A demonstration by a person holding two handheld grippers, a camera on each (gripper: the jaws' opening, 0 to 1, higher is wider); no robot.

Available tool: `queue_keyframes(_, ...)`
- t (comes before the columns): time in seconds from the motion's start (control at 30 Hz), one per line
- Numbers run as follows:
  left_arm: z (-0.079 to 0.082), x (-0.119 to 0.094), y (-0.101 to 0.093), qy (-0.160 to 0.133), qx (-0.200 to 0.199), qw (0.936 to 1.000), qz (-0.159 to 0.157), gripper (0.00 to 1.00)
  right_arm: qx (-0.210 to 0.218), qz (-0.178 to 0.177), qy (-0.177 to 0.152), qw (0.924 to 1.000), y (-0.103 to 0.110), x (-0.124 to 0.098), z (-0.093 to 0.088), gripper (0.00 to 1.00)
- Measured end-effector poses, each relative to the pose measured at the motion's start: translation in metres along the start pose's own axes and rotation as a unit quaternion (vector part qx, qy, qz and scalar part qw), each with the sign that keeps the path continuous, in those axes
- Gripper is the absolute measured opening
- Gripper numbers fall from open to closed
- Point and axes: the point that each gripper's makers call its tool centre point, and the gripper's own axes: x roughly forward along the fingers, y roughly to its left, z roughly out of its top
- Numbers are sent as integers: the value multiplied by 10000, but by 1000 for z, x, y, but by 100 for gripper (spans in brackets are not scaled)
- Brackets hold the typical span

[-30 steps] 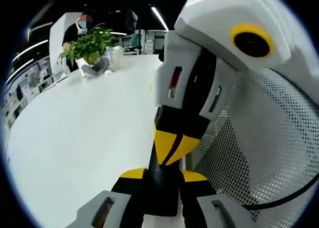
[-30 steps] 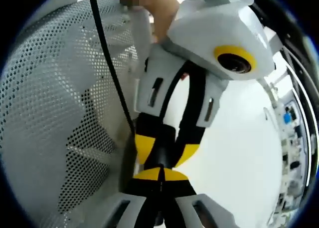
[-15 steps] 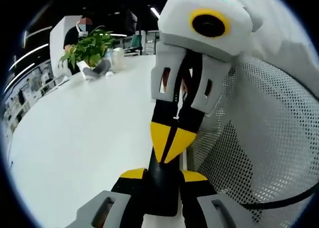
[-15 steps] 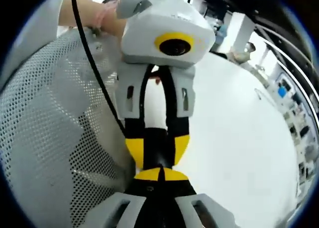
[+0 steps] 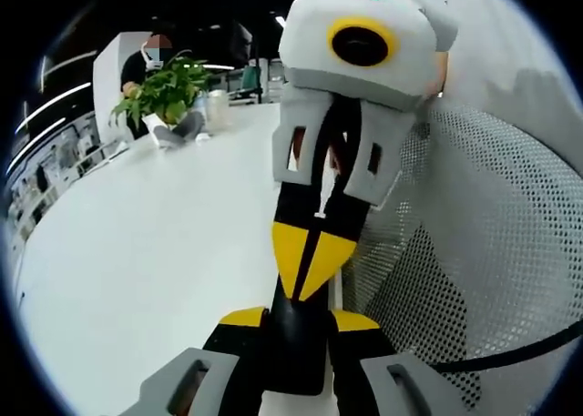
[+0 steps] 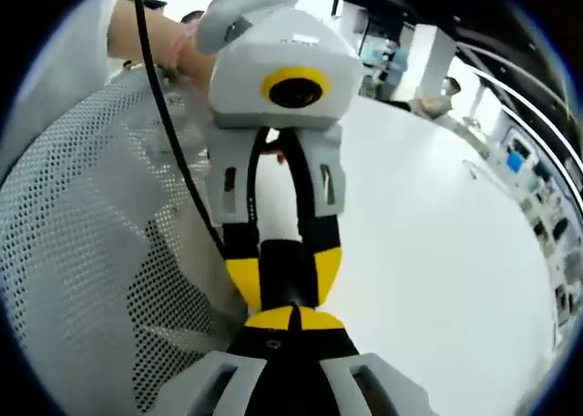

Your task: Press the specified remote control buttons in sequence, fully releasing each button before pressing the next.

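While left tool (image 5: 299, 319) clamps slim black remote (image 5: 296, 352), right tool (image 6: 291, 318), jaws together, touches its end.

left claw (image 5: 298, 320): own tips close around a black object; what that object is cannot be told, most of it hidden behind the yellow pads.
right claw (image 6: 291, 318): own yellow tips meet at the bottom; whether they pinch anything cannot be told.
worktop (image 5: 146, 243): near right part hidden behind the other claw and the mesh chair back (image 5: 492, 252); far end runs into blur.
plant (image 5: 164, 84): pot and items beside it too small to identify.
person at far end (image 5: 146, 56): mostly hidden by the plant.
cable (image 6: 173, 134): both ends cut off.
shelves (image 6: 547, 225): contents too small and warped to tell.
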Motion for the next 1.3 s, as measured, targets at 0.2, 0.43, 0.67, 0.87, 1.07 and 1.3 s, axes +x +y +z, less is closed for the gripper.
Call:
queue_keyframes(0.2, 0, 0, 0, -55, -72, 10000, -28, 25, -299, 54, 134, 9994, 1, 2, 1, 0)
queue_keyframes(0.43, 0, 0, 0, -54, -5, 10000, -70, 25, -470, 292, 453, 9974, 0, 3, 1, 0)
queue_keyframes(0.67, 0, 0, 0, -59, 13, 9999, -83, 25, -528, 437, 624, 9957, 1, 3, 0, 0)
queue_keyframes(0.87, 1, 0, -1, -26, 37, 10000, -71, 25, -553, 459, 807, 9941, 1, 4, 1, 0)
queue_keyframes(1.07, 0, 0, -1, -11, 57, 10000, -74, 25, -434, 378, 818, 9950, 0, 4, -1, 0)
queue_keyframes(1.3, 0, 0, 0, -3, 49, 10000, -63, 25, -432, 289, 775, 9956, 0, 4, 0, 0)
